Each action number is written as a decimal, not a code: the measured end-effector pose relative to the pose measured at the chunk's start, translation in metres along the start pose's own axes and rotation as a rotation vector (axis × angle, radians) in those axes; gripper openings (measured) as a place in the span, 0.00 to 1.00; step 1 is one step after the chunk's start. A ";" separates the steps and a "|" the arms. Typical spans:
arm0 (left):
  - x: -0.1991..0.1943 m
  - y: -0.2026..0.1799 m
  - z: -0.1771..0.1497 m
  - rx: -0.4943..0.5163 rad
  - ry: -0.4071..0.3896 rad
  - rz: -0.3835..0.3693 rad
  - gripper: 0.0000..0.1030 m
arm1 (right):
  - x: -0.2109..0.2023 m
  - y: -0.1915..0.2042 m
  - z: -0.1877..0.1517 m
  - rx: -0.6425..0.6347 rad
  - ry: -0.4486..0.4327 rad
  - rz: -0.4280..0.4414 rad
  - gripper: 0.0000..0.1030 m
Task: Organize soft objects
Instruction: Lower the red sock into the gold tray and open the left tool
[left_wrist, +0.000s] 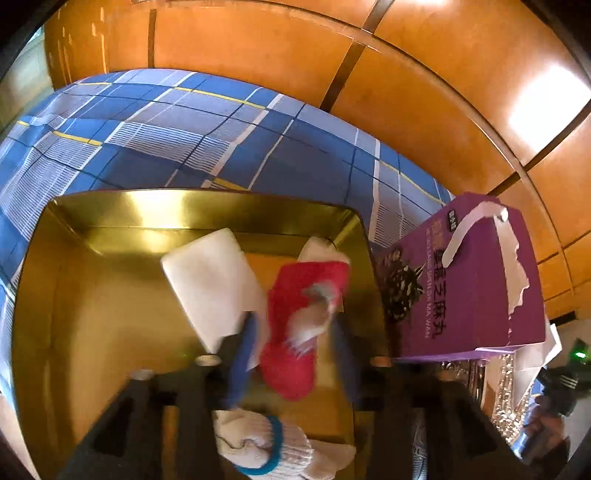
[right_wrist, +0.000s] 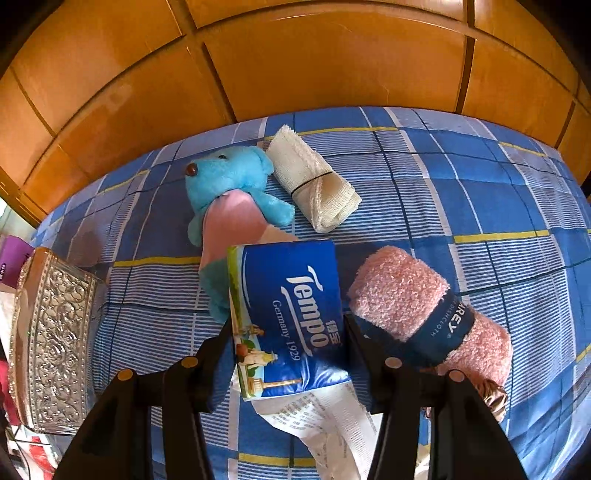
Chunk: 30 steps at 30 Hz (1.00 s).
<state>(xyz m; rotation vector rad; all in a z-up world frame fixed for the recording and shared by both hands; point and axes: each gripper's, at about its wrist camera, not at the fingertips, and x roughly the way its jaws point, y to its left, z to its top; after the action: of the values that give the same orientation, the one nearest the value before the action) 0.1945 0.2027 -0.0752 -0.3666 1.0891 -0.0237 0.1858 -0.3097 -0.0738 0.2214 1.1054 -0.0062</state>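
The right gripper pinches a blue tissue pack above the bed. A pink towel roll lies just beside it, with bare checked sheet beyond. Only the left view shows inside the gold tin: the left gripper is spread, a blurred red cloth between its fingers.

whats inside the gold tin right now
Inside the gold tin lie a white pack, a red cloth and white gloves. A white item is mostly covered by the cloth.
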 end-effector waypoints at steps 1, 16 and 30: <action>-0.003 -0.002 -0.003 0.006 -0.022 0.022 0.53 | 0.000 0.000 -0.001 0.001 0.001 -0.004 0.52; -0.065 -0.004 -0.077 0.131 -0.200 0.158 0.62 | -0.019 0.018 0.008 0.001 -0.058 0.007 0.51; -0.097 -0.007 -0.110 0.148 -0.269 0.173 0.73 | -0.045 0.103 0.046 -0.137 -0.106 0.069 0.51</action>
<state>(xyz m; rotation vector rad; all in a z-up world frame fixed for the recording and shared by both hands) 0.0541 0.1845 -0.0345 -0.1368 0.8437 0.0959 0.2182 -0.2219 0.0037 0.1344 0.9877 0.1179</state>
